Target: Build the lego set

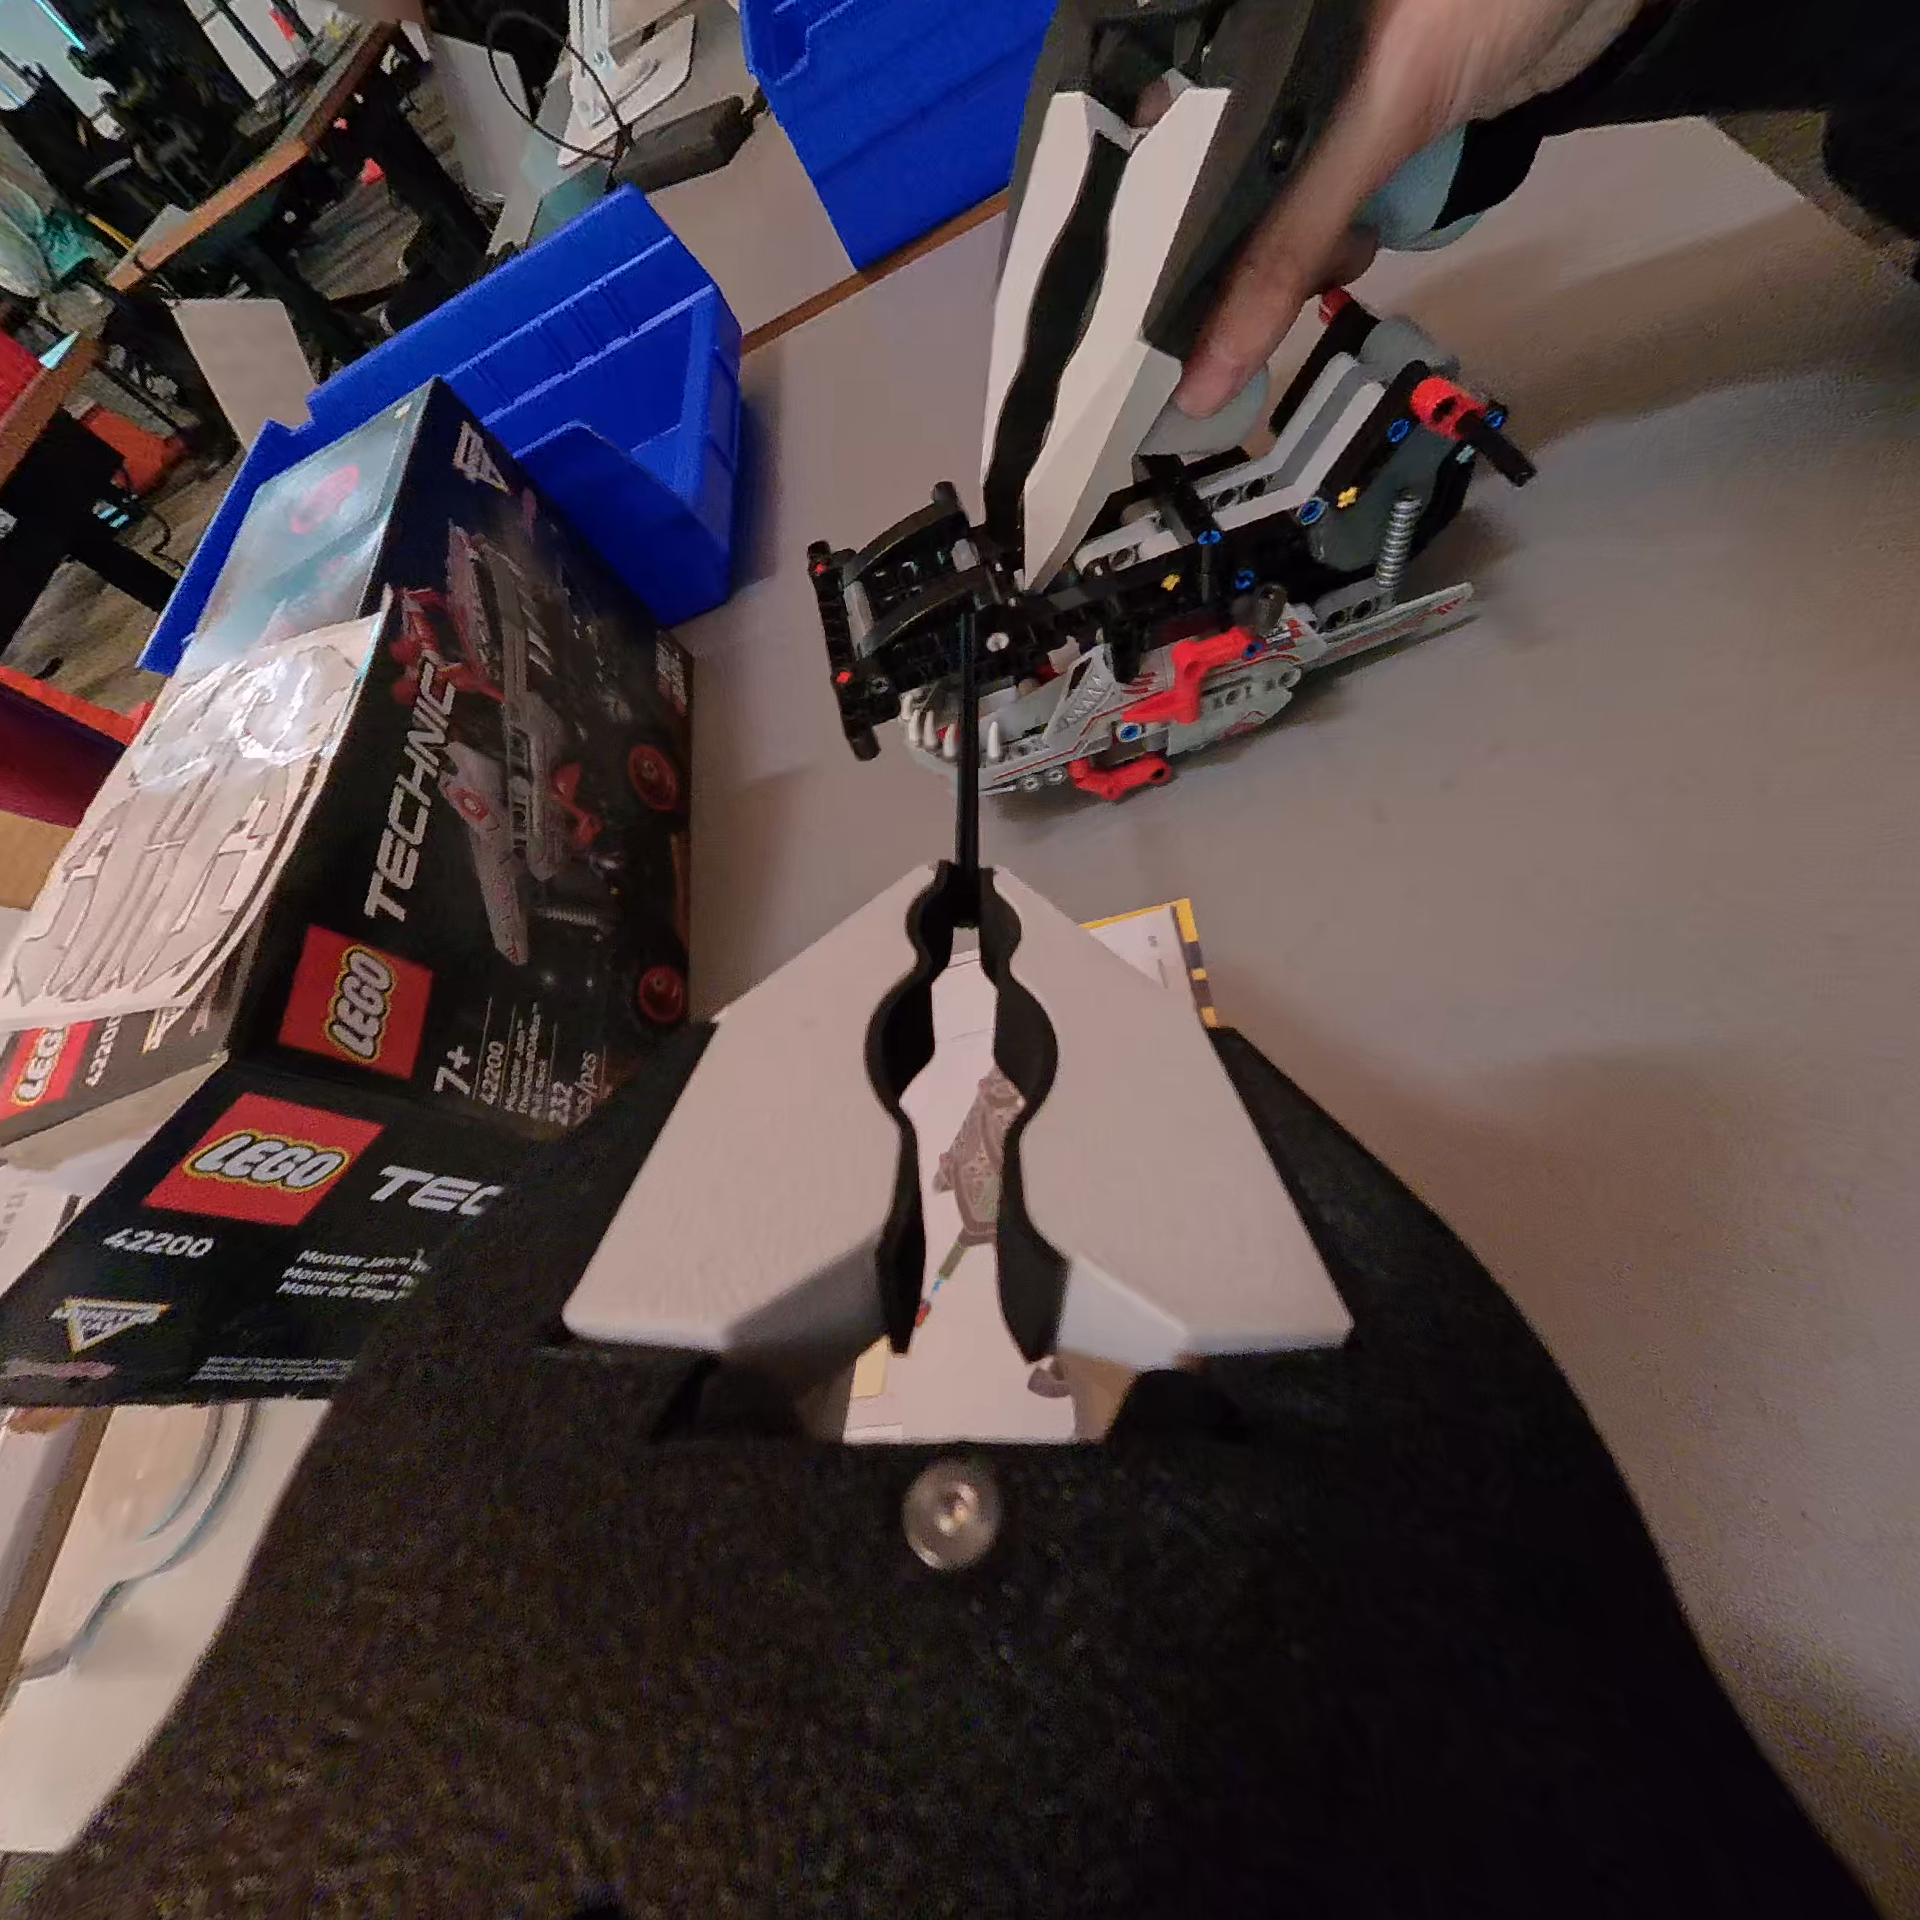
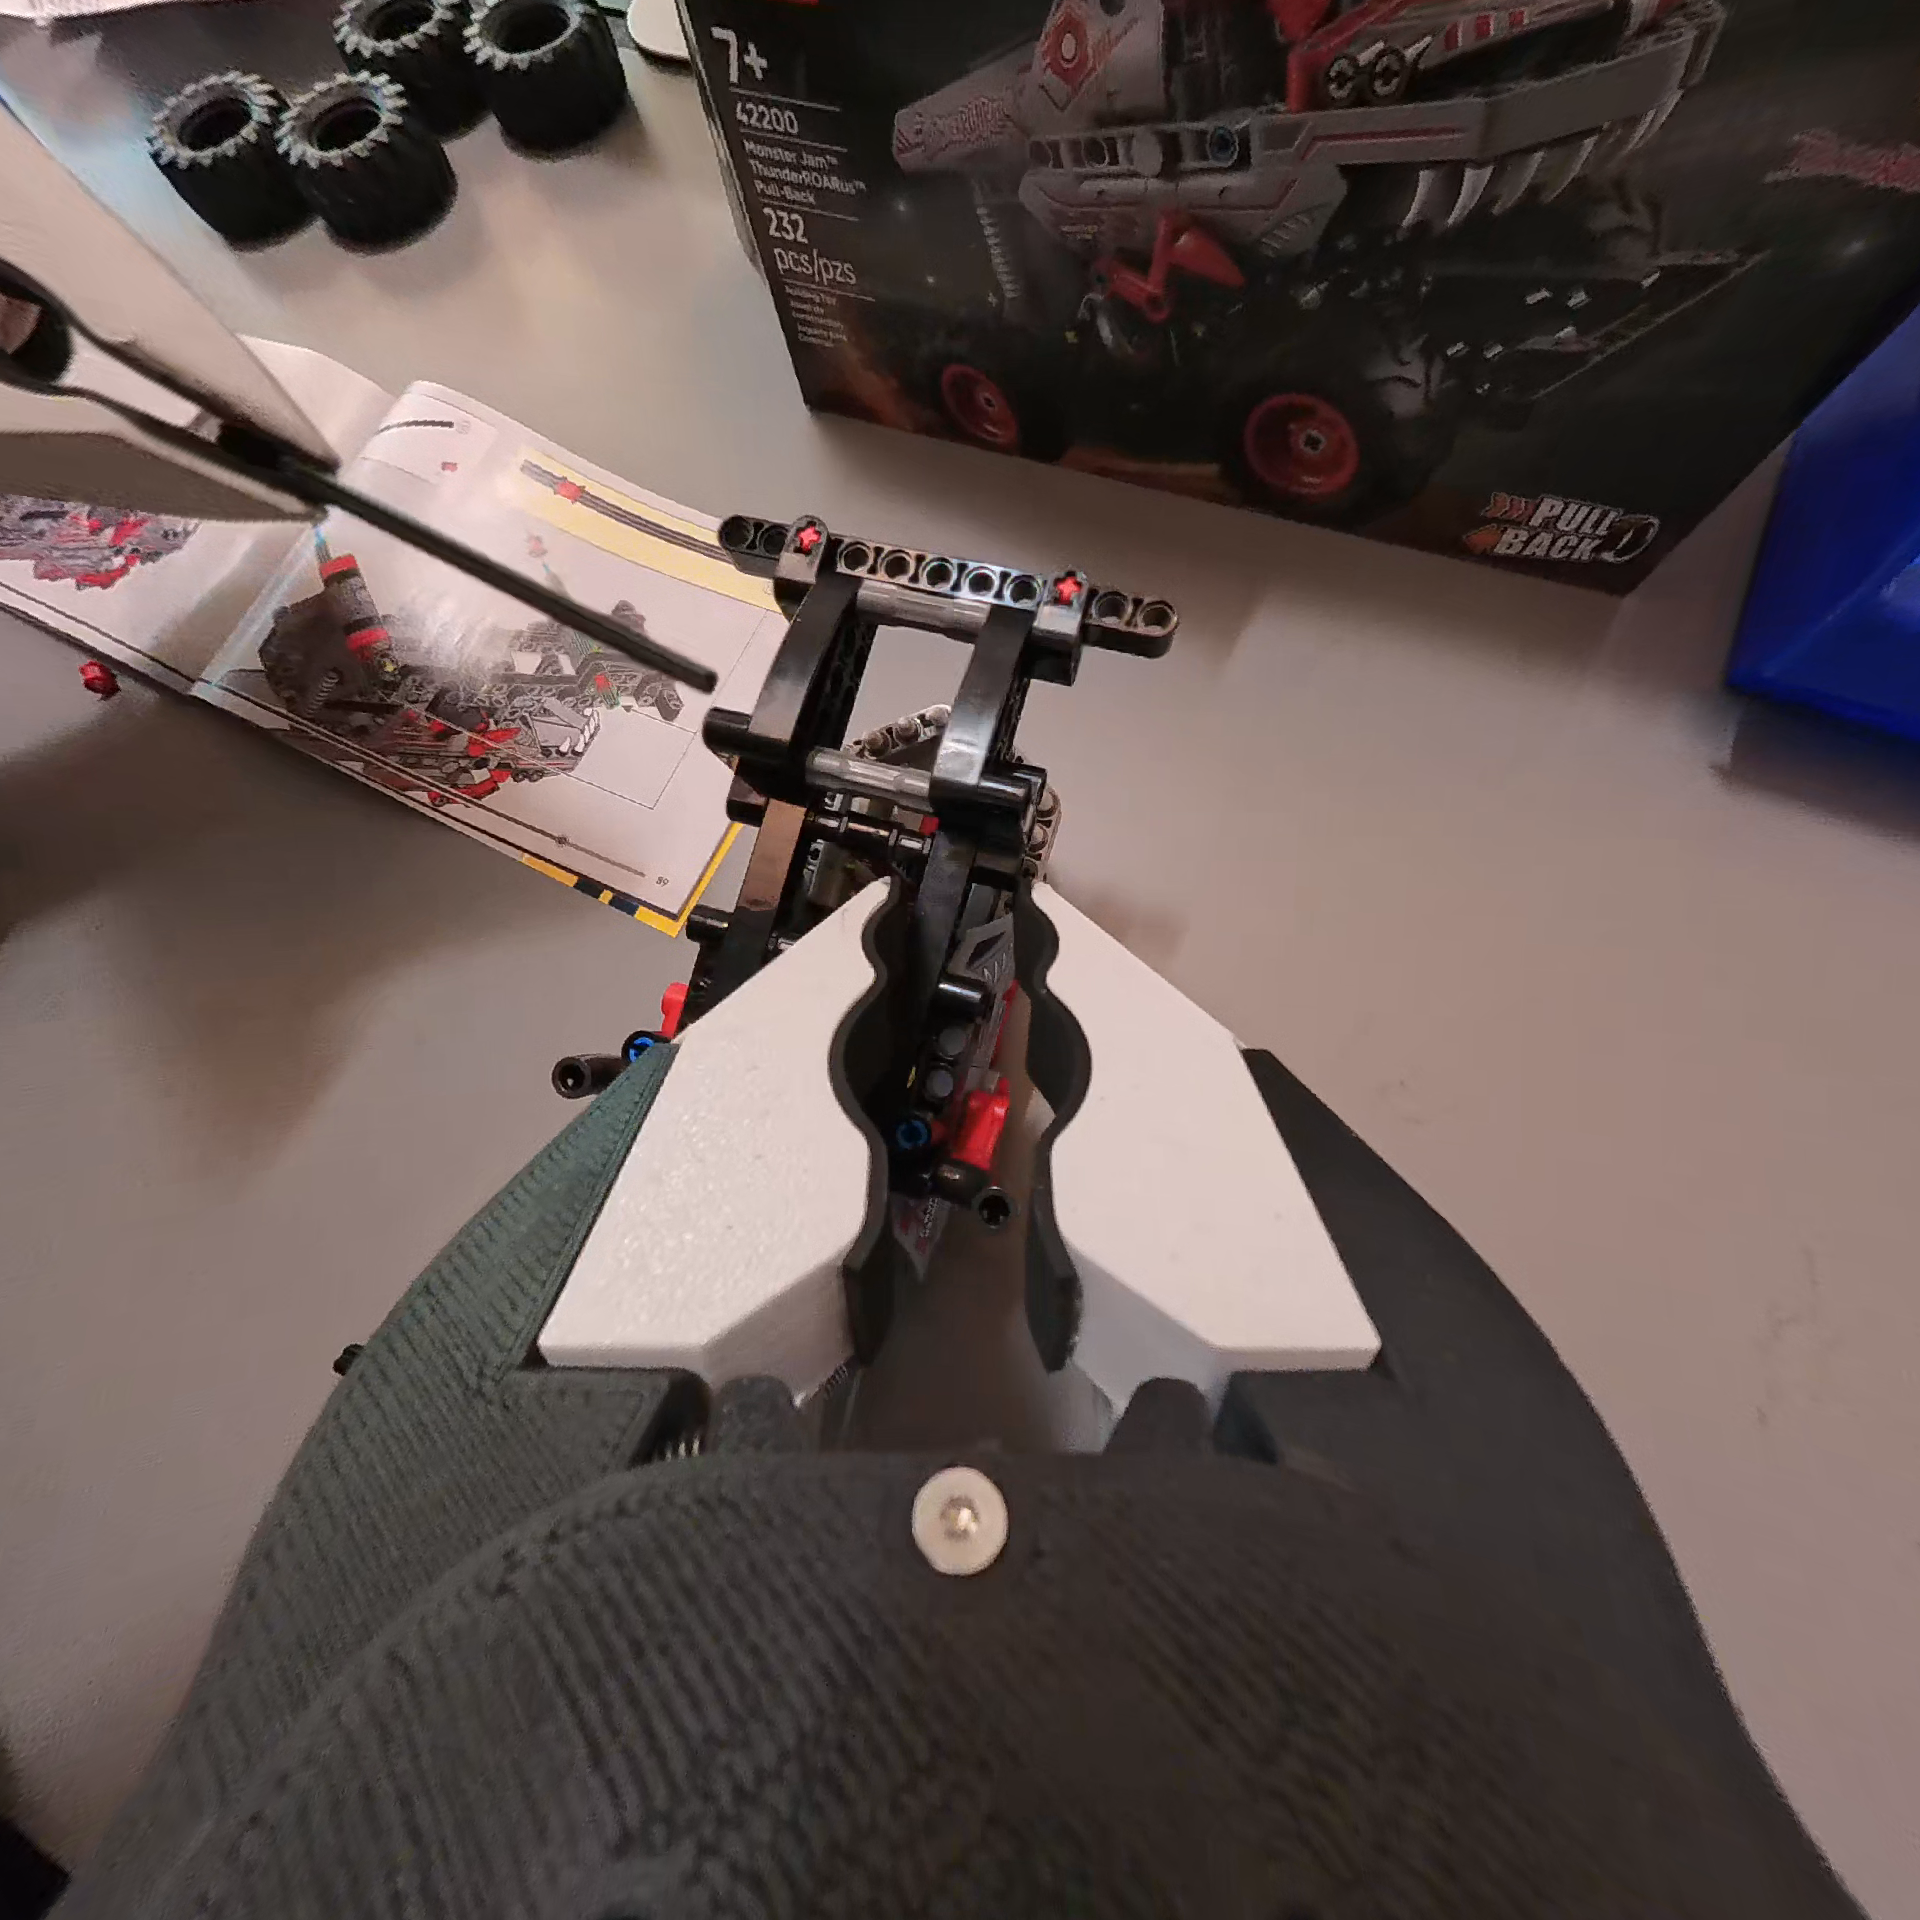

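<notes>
On the grey table (image 1: 1558, 935), the half-built lego truck (image 1: 1143, 644) is seen side-on from the left wrist view, resting flat near the far edge. Its body is made of black beams and grey panels, with red connectors, blue pins, a small metal spring at the rear and a row of white teeth along the lower front. A long thin black rod (image 1: 968, 748) is pinched at the very tips of the left gripper (image 1: 966, 883), whose jaws are closed on it, and the rod is pointed toward the black front frame of the truck.

Only in the right wrist view are four loose black tyres (image 2: 343, 125) shown, grouped at the far left of the table, together with an open instruction booklet (image 2: 436, 665) lying flat just left of the truck. There the right gripper (image 2: 956, 904) is closed around the truck's body, and the black front frame with its row of holes is seen jutting out beyond the jaws. The rod's free end is shown just beside that frame, not touching it.

The set's printed box (image 1: 416, 831) is shown standing left of the truck, with a sheet of stickers (image 1: 177, 810) laid against it. Blue bins (image 1: 582, 416) are seen behind the box; their contents cannot be made out.
</notes>
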Motion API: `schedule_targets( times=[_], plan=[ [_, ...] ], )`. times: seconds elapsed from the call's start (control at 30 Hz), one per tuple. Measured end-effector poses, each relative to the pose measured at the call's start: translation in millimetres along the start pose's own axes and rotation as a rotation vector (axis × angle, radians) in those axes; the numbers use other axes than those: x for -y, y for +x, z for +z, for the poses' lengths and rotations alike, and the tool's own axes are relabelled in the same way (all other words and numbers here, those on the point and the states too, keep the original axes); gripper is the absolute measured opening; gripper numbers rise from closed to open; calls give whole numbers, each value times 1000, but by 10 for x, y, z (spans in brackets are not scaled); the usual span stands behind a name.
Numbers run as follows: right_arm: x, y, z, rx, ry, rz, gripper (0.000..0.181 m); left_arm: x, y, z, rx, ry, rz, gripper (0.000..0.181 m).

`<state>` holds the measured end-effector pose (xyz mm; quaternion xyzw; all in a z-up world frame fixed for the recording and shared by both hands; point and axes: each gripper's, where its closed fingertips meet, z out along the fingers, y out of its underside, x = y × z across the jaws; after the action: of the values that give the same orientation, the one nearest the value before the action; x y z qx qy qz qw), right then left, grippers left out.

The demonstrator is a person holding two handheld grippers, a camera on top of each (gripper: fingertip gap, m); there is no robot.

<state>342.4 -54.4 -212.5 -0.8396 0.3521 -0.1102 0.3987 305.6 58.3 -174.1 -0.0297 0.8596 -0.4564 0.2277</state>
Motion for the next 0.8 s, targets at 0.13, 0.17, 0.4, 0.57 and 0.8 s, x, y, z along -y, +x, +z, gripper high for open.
schedule_targets(
  times=[0.13,0.17,0.4,0.57,0.8],
  plan=[
    [5,-5,16,12,-11,7,19,7,58,30,6,-17,-4,1],
    [3,-2,16,10,-14,7,19,13,64,30,9,-17,-7,1],
    [-2,13,23,-3,-34,10,18,20,63,46,54,-35,-41,1],
    [-13,31,10,-43,-45,1,18,61,128,71,-15,34,-367,1],
    [-19,38,-4,-105,-65,-37,17,149,164,66,-60,139,-656,1]
  ],
)
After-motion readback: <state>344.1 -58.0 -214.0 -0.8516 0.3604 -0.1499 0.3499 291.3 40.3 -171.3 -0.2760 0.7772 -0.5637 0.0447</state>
